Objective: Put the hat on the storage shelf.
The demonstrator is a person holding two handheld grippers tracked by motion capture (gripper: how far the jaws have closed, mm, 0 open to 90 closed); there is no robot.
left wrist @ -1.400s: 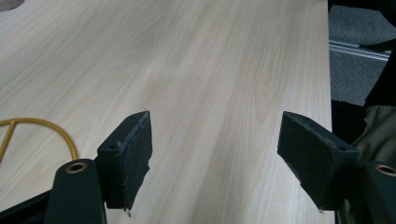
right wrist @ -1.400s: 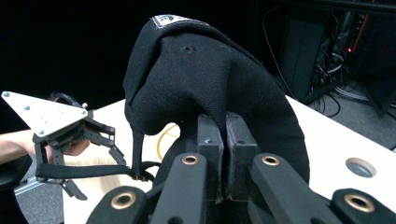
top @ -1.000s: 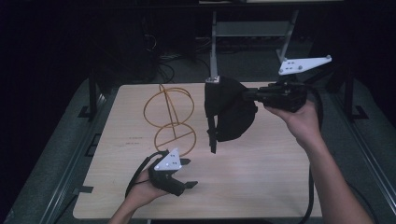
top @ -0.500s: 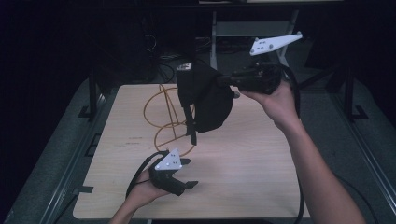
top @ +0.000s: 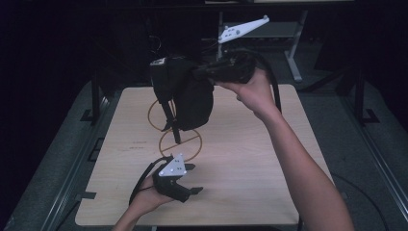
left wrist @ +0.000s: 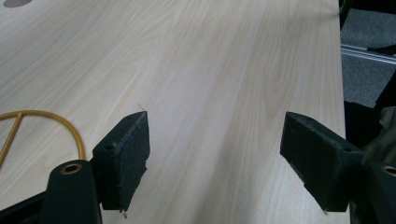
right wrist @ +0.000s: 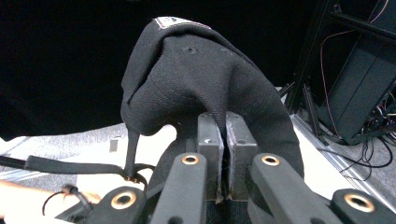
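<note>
Right gripper (top: 199,73) raised above far edge of worktop (top: 250,183), pointing left in high view, jaws pinched together on black fabric. Right gripper view: both pads closed tight on a fold of black cloth bag (right wrist: 205,88), cloth draping up and over the jaws, small label patch at top of the hump, black strap (right wrist: 70,164) with a ring trailing off to the left. High view: black cloth bag (top: 185,94) hanging clear of the worktop, straps dangling down over yellow wire frame (top: 173,137), which sits on the worktop as looped rings with cross bars. Contact between straps and frame: cannot tell.

Left gripper (top: 187,185) low at near edge of worktop, resting in the hand, grey three-cornered plate on top. Left gripper view: jaws spread wide apart, nothing between them but bare wood grain; curve of yellow wire frame (left wrist: 70,128) just left of the left jaw, not touching it.

Bag and left gripper well apart.
</note>
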